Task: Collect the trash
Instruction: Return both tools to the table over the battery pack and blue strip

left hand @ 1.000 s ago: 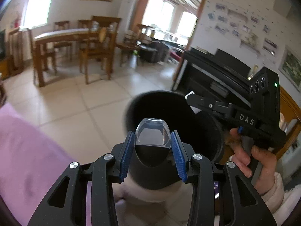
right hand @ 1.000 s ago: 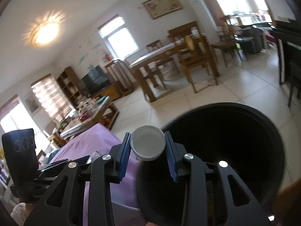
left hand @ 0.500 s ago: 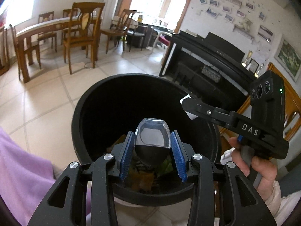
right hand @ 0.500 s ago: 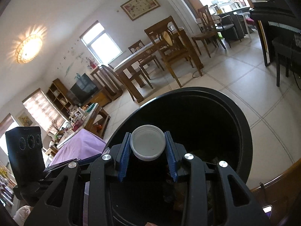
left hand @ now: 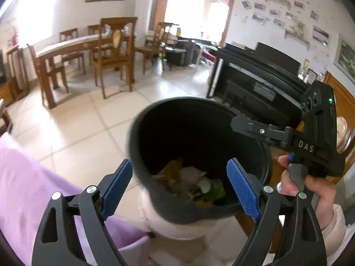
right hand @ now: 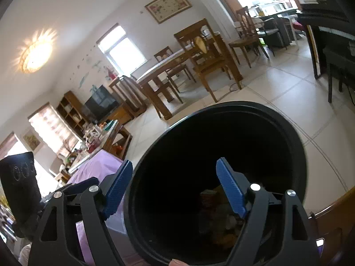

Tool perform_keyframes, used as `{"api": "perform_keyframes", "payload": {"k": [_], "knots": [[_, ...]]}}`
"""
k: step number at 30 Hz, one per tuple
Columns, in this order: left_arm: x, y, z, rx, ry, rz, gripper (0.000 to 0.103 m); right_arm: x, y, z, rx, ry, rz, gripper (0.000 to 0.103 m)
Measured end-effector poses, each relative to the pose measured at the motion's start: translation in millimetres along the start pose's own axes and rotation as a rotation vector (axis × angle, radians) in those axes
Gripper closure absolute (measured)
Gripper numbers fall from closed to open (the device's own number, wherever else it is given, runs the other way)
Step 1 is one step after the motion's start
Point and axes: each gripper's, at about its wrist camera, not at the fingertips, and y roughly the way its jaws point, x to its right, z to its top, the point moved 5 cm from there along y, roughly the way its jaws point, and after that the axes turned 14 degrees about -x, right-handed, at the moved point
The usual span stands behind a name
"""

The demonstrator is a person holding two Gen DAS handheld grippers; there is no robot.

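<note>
With both sets of jaws having just been opening and nothing between them now, the drop into the black bin [left hand: 155, 133] looks done for this pair of items. The left gripper [left hand: 179, 186] hangs spread wide over the near rim of the bin; the right gripper [right hand: 175, 184] does the same, its right hand [left hand: 310, 184] beside the bin. One bin is in view, two grippers, both empty. Inside the bin lies a mixed heap of trash [left hand: 190, 184]: yellow and green scraps, something white, one small round white lid; an exact count is not possible. Whether more trash waits elsewhere cannot be told.
</note>
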Motion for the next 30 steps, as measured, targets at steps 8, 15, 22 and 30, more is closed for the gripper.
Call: {"api": "perform_keyframes", "payload": {"k": [8,15,22,30], "knots": [[-107,-78,-54,0.051,-0.187,0.120,0.017,-61,31,-16,-0.088,-0.116,0.022,0.024],[-232,-146,-127,0.077,-0.442,0.237,0.018,-137,73,-42,-0.193,-0.245,0.069,0.024],[-331,-175,-172,0.012,-0.619,0.293,0.043,-213,109,-78,-0.299,-0.385,0.117,0.024],[-363,-146,-171,-0.108,-0.594,0.302,0.068,-289,147,-103,-0.394,-0.491,0.146,0.024]]}}
